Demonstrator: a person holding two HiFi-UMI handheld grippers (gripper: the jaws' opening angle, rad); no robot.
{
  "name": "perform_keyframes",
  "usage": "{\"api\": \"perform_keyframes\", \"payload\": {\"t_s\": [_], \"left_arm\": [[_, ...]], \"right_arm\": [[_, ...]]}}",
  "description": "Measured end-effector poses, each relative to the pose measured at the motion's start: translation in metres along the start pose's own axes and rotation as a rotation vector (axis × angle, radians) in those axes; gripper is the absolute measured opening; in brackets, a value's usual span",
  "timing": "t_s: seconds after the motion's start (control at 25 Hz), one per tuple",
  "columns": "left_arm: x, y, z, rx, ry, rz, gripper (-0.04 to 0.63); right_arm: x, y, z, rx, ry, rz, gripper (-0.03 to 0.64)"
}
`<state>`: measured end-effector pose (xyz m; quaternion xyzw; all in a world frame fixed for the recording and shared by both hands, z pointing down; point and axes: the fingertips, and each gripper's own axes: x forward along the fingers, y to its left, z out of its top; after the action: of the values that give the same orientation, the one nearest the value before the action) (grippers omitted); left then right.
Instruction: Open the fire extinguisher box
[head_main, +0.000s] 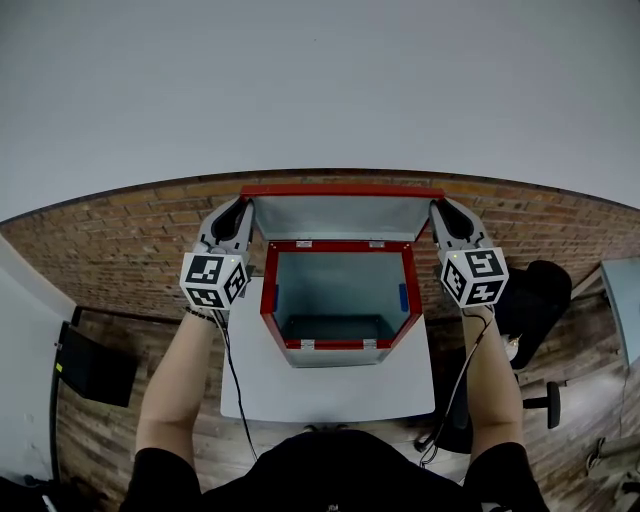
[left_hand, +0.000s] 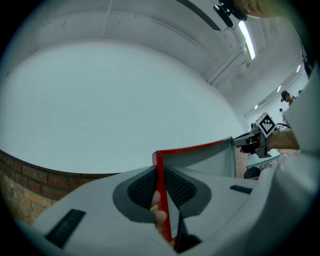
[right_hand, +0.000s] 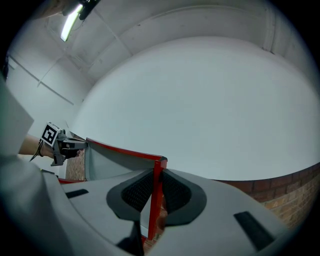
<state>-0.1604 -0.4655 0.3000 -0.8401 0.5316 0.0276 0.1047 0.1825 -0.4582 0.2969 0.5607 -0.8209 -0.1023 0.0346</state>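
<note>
White table on wood floor, brick wall behind, black chair at right.

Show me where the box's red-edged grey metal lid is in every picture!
Head view: red-edged grey metal lid upper middle, raised behind the open box.
Left gripper view: lid lower middle, stretching right.
Right gripper view: lid lower left of middle.
Shared landmark: the red brick wall.

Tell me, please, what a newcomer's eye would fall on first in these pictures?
The red fire extinguisher box stands in the middle of a white table, and what shows of its inside is bare. Its lid is raised, with the left gripper shut on its left edge and the right gripper shut on its right edge.
</note>
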Motion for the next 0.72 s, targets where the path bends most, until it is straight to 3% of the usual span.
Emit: {"api": "perform_keyframes", "payload": {"t_s": [0.72], "left_arm": [[0.041,0.016,-0.011,-0.022,0.060,0.035,0.097]], "right_arm": [[0.047,-0.019,-0.008,0.030,0.036,-0.011,0.066]]}}
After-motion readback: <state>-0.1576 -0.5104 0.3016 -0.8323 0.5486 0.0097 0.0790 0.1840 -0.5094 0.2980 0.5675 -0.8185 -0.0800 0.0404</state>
